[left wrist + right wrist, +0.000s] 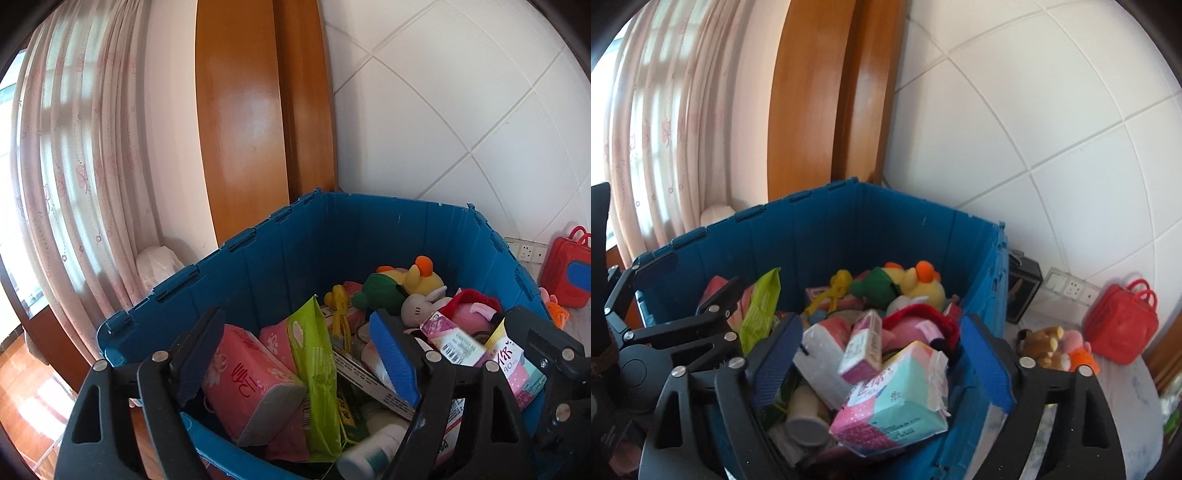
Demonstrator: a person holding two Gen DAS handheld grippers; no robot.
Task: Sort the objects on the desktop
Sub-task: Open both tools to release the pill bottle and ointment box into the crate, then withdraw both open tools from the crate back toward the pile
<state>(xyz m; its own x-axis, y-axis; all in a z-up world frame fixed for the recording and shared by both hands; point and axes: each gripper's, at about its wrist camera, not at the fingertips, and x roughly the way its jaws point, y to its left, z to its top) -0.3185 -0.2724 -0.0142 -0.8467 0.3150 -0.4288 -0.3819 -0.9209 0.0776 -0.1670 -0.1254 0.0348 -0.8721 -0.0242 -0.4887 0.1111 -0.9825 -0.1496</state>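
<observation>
The blue crate (827, 221) stands against the tiled wall, beside a wooden door frame (240, 122) and a curtain (74, 166), and it is already nearly full of sorted objects. On its left side lie two pink tissue packs (243, 380) and one green pouch (314, 373); in the middle are a yellow plastic toy (340, 306) and a white bottle (373, 450); at the back rest about three plush toys, one of them a yellow duck (919, 284). The left gripper (295, 362) hangs over the crate with its fingers wide apart and nothing between them. The right gripper (882, 365) is also spread wide; a small purple carton (864, 347) looks blurred just above a teal and pink tissue pack (897, 410), so it seems to be just dropping in, and no pad presses on it. The step in hand looks like the release into the crate. To the right, on the table (1123, 402), one red toy case (1119, 325) and a small heap of plush toys (1056, 347) wait outside, so the next move probably calls for lifting the right gripper clear over the crate wall and reaching to them.
</observation>
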